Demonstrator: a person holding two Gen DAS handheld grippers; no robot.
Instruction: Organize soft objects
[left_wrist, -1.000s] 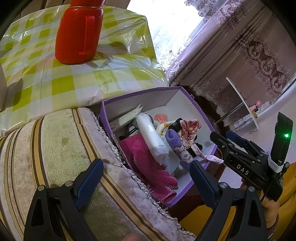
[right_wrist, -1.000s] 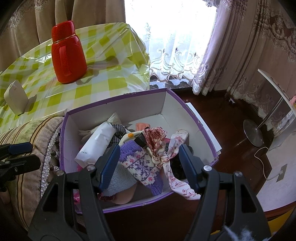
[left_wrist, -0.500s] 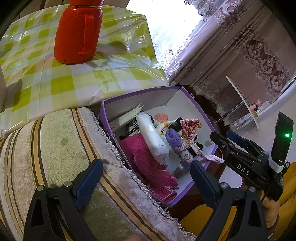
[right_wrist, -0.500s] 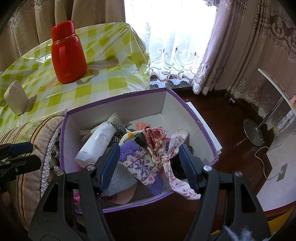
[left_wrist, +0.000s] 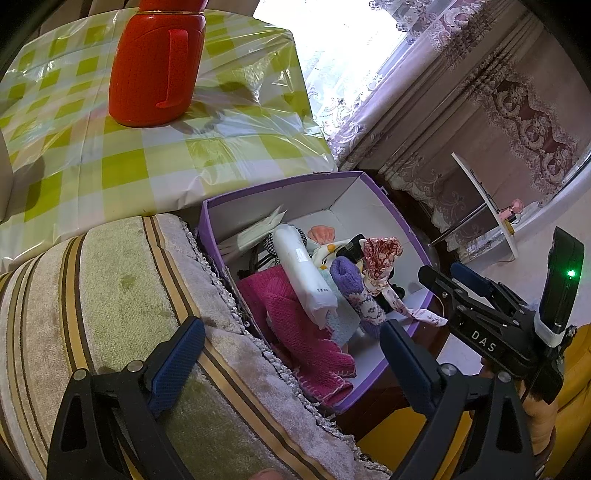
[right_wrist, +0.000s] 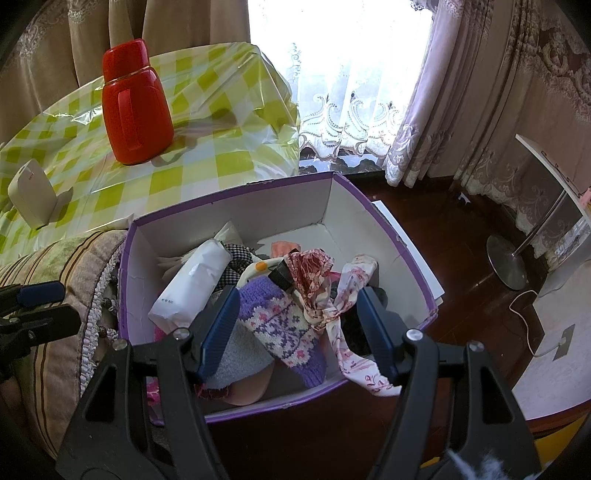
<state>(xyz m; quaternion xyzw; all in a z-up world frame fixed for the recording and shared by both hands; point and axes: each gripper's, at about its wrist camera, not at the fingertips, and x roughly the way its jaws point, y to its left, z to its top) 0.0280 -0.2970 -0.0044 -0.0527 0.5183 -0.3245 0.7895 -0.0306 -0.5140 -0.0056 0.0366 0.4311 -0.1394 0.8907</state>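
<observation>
Right wrist: right hand-held gripper (right_wrist: 297, 328) spread wide above purple sock (right_wrist: 284, 325) in box (right_wrist: 236, 206).

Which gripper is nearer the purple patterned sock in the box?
Right. The right gripper hangs open just above the purple patterned sock; the left gripper sits off over the striped cushion beside the box.

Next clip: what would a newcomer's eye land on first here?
Probably the red jug, standing upright on the green-checked tablecloth. Next, the purple-edged box just below the table, heaped with soft things: a purple patterned sock, a pink knit and a floral cloth trailing over its rim. Both grippers, left and right, are open and empty.
</observation>
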